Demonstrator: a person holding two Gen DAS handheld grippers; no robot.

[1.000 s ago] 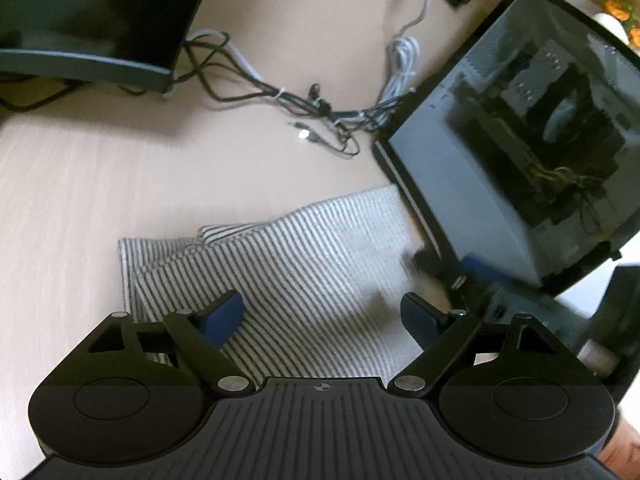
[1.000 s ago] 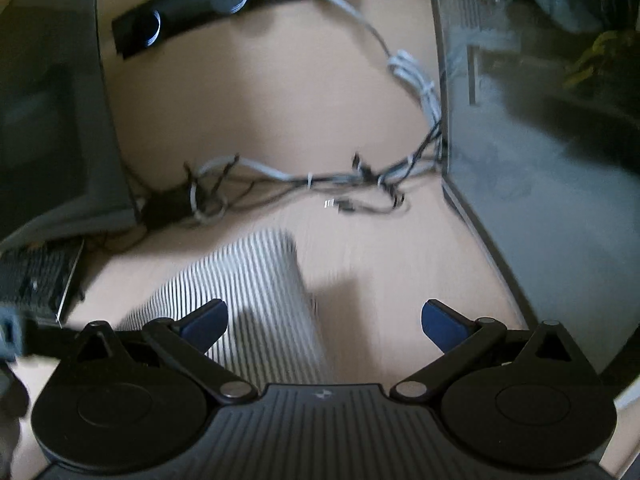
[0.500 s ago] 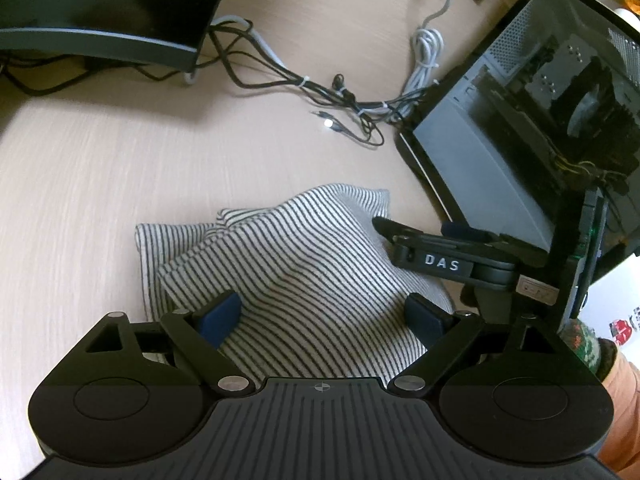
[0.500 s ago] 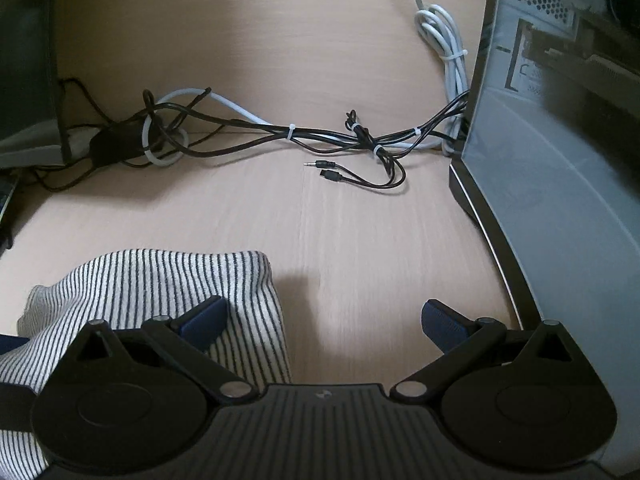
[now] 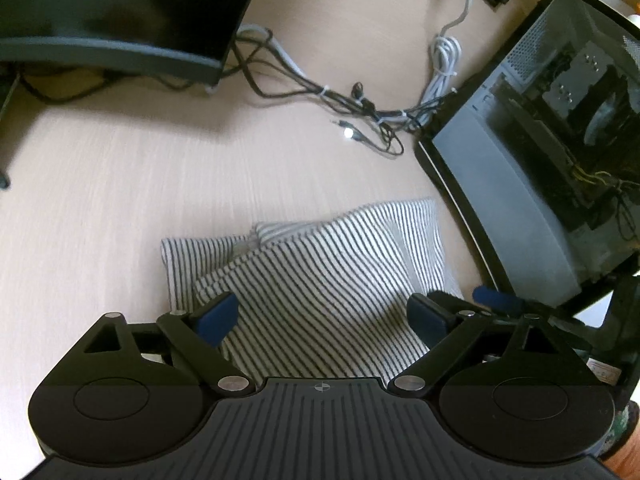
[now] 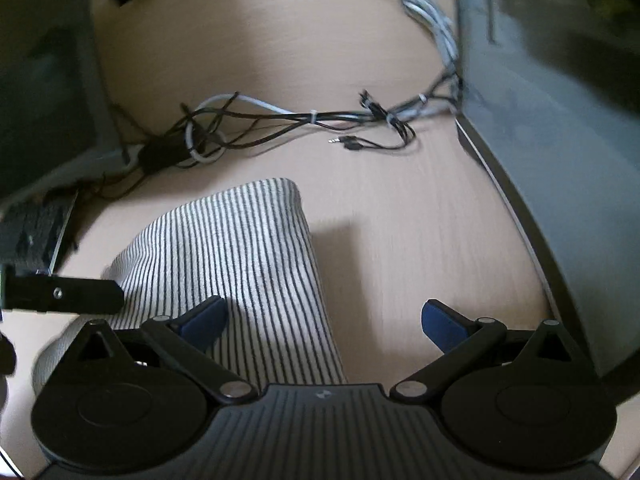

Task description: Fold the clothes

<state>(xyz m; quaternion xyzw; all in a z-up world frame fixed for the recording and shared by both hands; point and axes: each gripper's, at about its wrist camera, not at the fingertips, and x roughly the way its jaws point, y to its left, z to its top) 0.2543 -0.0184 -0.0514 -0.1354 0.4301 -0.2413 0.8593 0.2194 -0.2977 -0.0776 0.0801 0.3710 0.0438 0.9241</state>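
striped cloth under both grippers

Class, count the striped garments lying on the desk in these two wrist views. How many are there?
1. The folded striped garment lies on the wooden desk between the monitor and computer case; others may be out of frame.

A folded garment lies on the table, directly at twelve o'clock from the left gripper, whose jaws are opening with the cloth under and between them. A computer case stands at two o'clock, just beside the garment's edge. A cable bundle runs beyond the garment at twelve, and a monitor stands at ten. The right gripper hangs at the garment's right edge, its left finger over the cloth.
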